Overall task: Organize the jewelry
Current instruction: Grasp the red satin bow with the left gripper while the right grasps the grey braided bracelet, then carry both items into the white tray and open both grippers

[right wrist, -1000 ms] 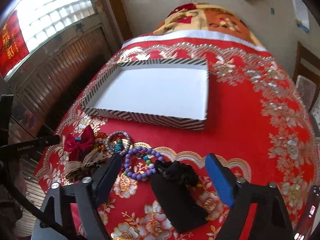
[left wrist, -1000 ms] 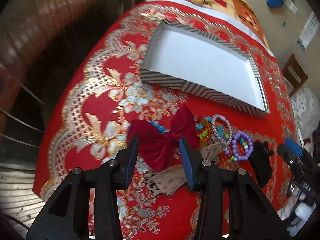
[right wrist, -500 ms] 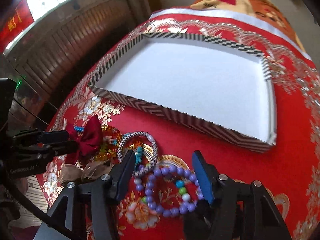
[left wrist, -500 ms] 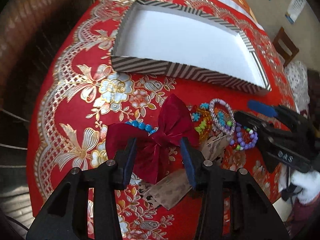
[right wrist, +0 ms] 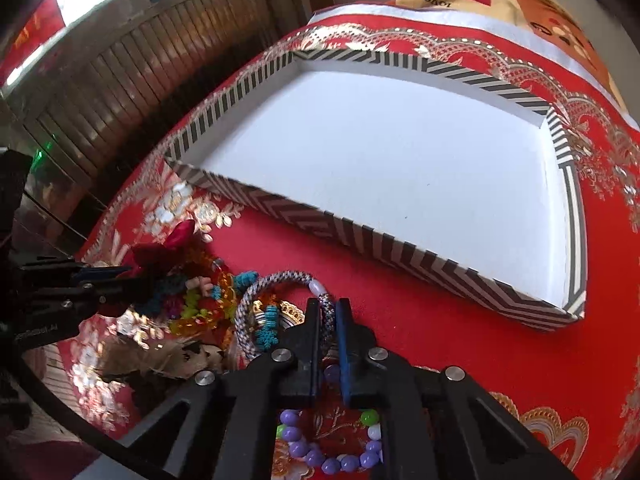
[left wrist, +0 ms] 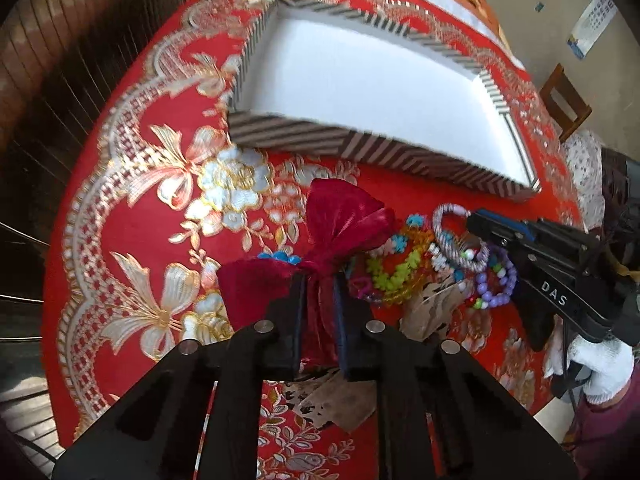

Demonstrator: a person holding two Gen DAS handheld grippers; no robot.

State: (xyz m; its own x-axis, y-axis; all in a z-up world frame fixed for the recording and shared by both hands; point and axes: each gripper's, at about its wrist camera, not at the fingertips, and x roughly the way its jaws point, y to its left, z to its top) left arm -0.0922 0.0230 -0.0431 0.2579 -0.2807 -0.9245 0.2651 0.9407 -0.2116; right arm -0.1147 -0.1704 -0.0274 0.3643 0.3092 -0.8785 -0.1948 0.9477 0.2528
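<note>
Red cloth (left wrist: 400, 192) w/ gold flowers covers the table; on it the striped tray (right wrist: 360, 236), white floor bare, nothing in yet. Jewelry pile sits just in front of tray's near wall. Left gripper (left wrist: 318, 280) closing, jaws already pinching the velvet bow (left wrist: 344, 220) at its knot: soft, light, will squash not slip, knot is the right spot. Right gripper (right wrist: 327, 312) clamped on the braided bracelet (right wrist: 280, 280) beside its pale bead; cord is limp, prob. dangles and may drag neighbours. Purple bead bracelet (right wrist: 332, 464) lies under the right jaws, loose, likely to roll; take it across the strand. Small flower-bead pieces (right wrist: 200, 312) between the two grippers look tangled, fragile.
</note>
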